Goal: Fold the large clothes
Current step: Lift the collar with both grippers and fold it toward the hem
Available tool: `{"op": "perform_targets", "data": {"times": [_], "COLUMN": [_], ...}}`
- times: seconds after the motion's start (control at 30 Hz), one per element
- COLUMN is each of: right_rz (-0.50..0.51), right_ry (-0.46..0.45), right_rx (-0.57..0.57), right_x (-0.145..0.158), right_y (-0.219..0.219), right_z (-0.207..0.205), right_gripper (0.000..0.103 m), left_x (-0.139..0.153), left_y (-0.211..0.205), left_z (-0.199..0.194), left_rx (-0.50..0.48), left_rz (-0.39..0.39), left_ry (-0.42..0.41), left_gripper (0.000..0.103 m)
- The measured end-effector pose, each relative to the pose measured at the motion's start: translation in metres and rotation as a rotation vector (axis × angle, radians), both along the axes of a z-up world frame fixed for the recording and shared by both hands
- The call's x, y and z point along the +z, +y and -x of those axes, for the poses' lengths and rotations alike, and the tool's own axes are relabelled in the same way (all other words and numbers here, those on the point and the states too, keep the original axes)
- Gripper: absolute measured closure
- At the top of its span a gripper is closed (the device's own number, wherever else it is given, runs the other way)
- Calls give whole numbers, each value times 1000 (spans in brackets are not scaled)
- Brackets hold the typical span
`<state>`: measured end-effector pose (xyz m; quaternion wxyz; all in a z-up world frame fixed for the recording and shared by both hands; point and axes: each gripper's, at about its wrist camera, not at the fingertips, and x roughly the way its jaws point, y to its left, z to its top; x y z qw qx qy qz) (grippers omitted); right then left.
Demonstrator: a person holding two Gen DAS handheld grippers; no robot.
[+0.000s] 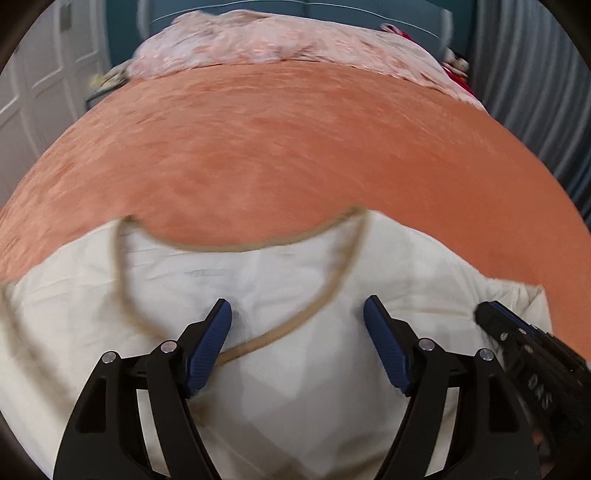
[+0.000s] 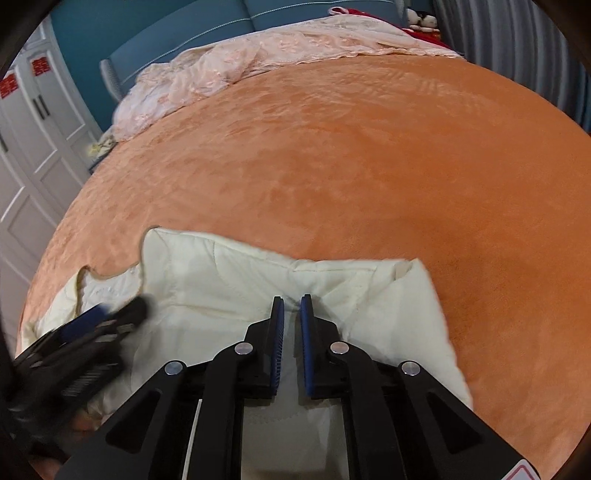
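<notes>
A large cream garment [image 1: 288, 369] with tan piping along its neckline lies on the near part of an orange bed cover [image 1: 295, 147]. My left gripper [image 1: 297, 314] is open just above the cloth by the neckline, holding nothing. My right gripper [image 1: 495, 317] shows at the right edge of the left wrist view, over the garment's right part. In the right wrist view my right gripper [image 2: 291, 304] is shut on a pinch of the cream garment [image 2: 229, 280]. The left gripper [image 2: 122, 314] appears blurred at the left there.
A pale pink lace blanket [image 2: 258, 55] is bunched at the bed's far end before a teal headboard [image 2: 166, 48]. White wardrobe doors [image 2: 33, 147] stand at the left. Grey curtains [image 1: 535, 92] hang at the right. Red items [image 2: 421, 33] lie at the far right corner.
</notes>
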<state>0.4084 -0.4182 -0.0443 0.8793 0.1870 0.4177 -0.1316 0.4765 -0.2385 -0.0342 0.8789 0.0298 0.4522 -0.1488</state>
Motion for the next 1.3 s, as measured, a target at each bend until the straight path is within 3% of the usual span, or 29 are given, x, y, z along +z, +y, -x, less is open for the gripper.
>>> {"op": "perform_targets", "data": {"times": [0.03,0.1,0.17,0.23,0.3,0.37,0.4,0.47,0.6,0.8,1.3], "right_rz": [48,37,1,26,39,69,95,127,113,118,151], "right_ry": [-5,-75,-124,-128,-83,-21,20,66,29,0,-26], "right_rx": [-56,-56,25,168,296,364,371,375,339,274,251], "right_x": [14,35,57,68,59,38,23,3,-7,-14,-18], "right_y": [0,7,28,68,104,129,137,145,138,133,137], "right_z": [6,17,19,10,-6,-22,-30,-39,-37,-39,-43], "right_gripper": [87,83,84,84,91,94,94,96,101,103,103], "left_x": [7,26,35,34,21,4,-3,-9,-24,-28,-35], "left_y": [14,55,84,108,123,128,129,125,115,122,119], "left_z": [-1,-4,-9,-17,-26,-34,-35,-31,-25,-30,-27], "left_rx": [12,35,50,59,53,39,39,23,22,48,72], "left_rz": [28,59,19,-17,-74,-78,-76,-103,-151,-87,-94], "left_ry": [7,-8,-22,-20,19,85,95,44,-56,-85,-157], "left_gripper": [32,32,33,39,54,66,67,66,65,63,57]}}
